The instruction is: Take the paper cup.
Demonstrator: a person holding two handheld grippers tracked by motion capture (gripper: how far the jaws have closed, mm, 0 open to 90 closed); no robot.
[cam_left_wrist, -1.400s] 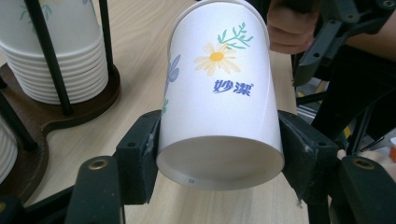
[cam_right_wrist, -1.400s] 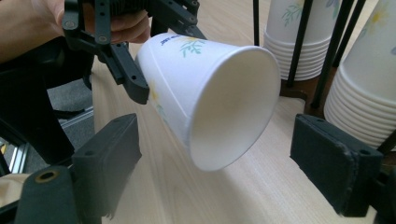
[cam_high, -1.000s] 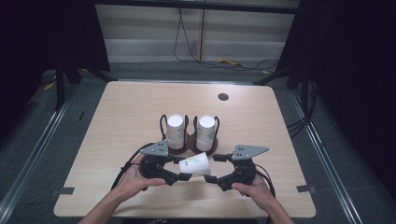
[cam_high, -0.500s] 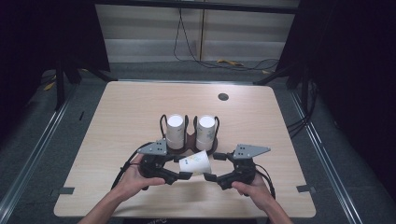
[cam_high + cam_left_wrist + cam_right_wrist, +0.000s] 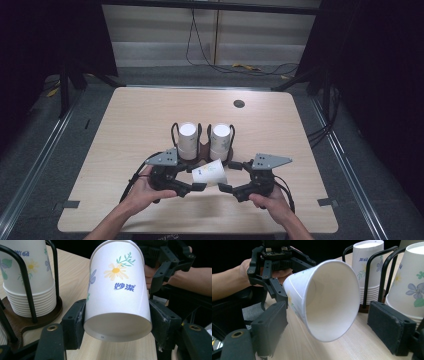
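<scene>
A white paper cup (image 5: 210,172) with a flower print lies on its side just above the table's near middle. My left gripper (image 5: 196,179) is shut on its narrow base end; both pads (image 5: 73,322) press the cup (image 5: 117,295) from the sides. The cup's open mouth (image 5: 324,300) faces my right gripper (image 5: 227,177). That right gripper (image 5: 332,325) stands open, one pad (image 5: 272,322) close beside the rim, the other (image 5: 392,327) well apart from it.
Just behind the grippers a black wire rack (image 5: 204,147) on a dark wooden base holds two upside-down stacks of cups (image 5: 188,140) (image 5: 220,140). A small dark round hole (image 5: 239,104) sits at the table's far right. Dark floor surrounds the table (image 5: 125,130).
</scene>
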